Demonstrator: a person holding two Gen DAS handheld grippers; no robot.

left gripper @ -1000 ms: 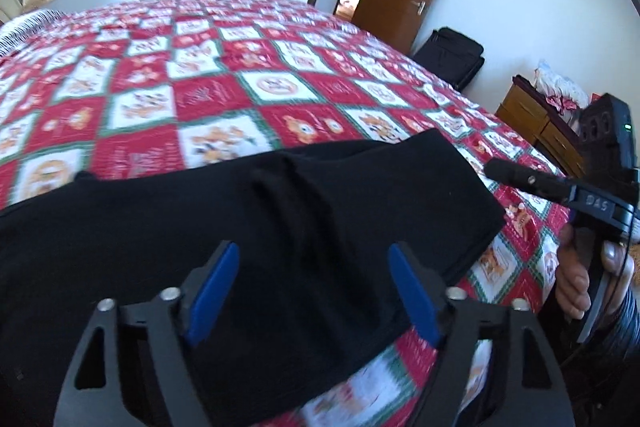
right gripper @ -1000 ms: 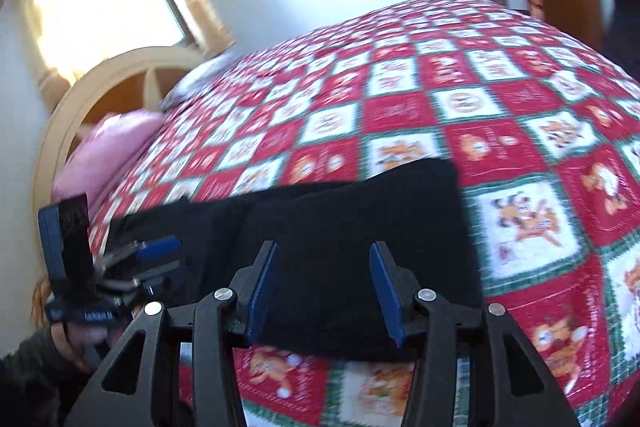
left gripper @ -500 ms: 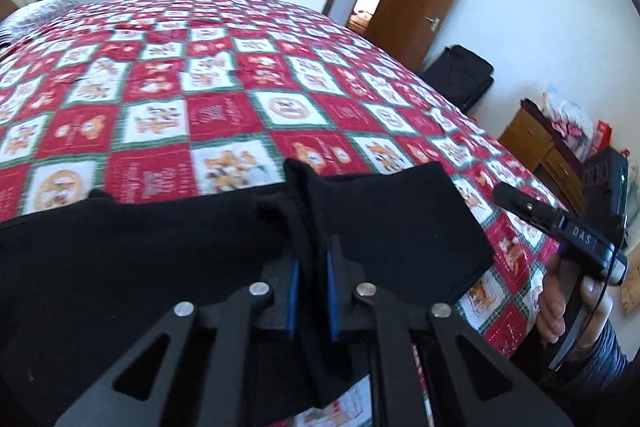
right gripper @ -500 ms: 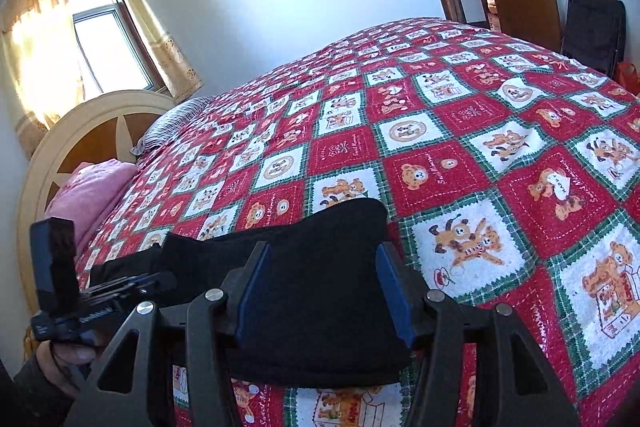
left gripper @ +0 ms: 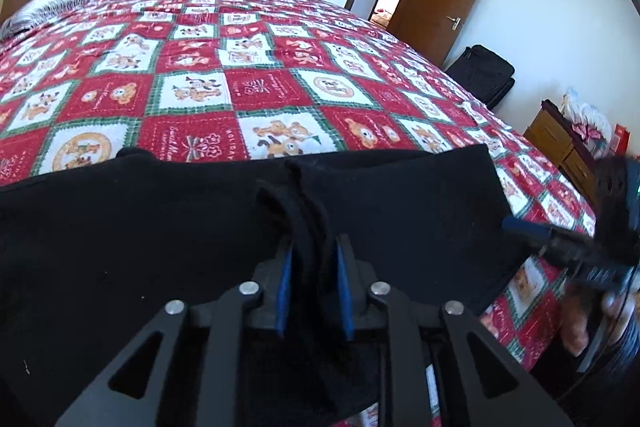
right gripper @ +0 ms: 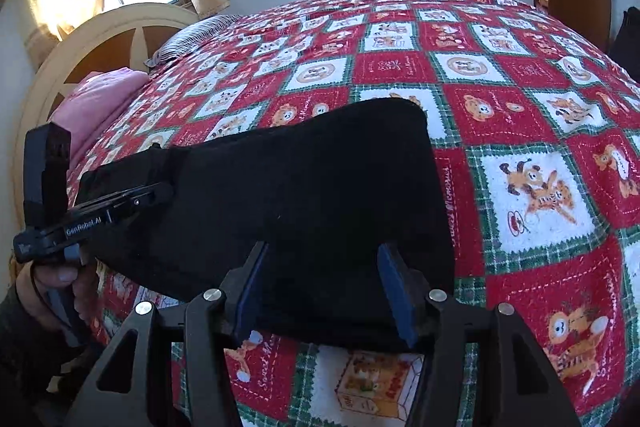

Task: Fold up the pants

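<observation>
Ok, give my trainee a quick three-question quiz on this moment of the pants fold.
1. True or false: the left gripper is shut on a pinch of the black pants.
2. Multiple choice: the right gripper is A) shut on the quilt, B) open, its fingers straddling the pants' near edge, C) out of view.
3. Fill in: the pants lie on a red, white and green ______ quilt.

Key: 1 true; 2 B; 3 patchwork.

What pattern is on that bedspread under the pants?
Red and white squares with cartoon animals, edged in green plaid; the bedspread shows best in the right wrist view.
</observation>
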